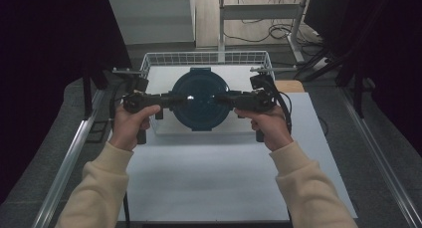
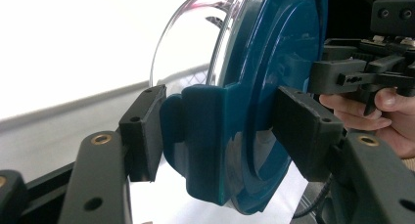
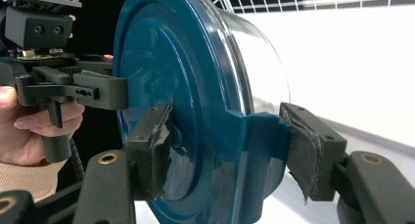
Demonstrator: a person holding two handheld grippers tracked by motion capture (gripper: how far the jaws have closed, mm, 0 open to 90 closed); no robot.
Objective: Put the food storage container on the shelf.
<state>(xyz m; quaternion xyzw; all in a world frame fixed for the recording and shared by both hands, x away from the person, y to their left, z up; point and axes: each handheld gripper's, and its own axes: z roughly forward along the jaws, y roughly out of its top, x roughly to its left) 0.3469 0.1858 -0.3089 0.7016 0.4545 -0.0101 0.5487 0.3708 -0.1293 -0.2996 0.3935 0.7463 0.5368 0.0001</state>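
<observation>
A round container with a dark blue lid (image 1: 201,96) and a clear bowl body (image 3: 262,62) is held over a white wire basket (image 1: 206,56). My left gripper (image 1: 179,99) meets it from the left, my right gripper (image 1: 224,99) from the right. In the left gripper view the jaws (image 2: 222,131) are shut on the lid's side clip (image 2: 205,136), one pad on the lid's top face. In the right gripper view the jaws (image 3: 227,145) clamp the opposite clip (image 3: 254,136) the same way. The lid (image 2: 279,57) appears turned on edge in both gripper views.
The basket stands at the far end of a white table sheet (image 1: 214,178). A small wooden block (image 1: 289,85) lies right of the basket. Metal rails (image 1: 69,158) run along both table sides. Cables and a stand's legs lie on the floor behind.
</observation>
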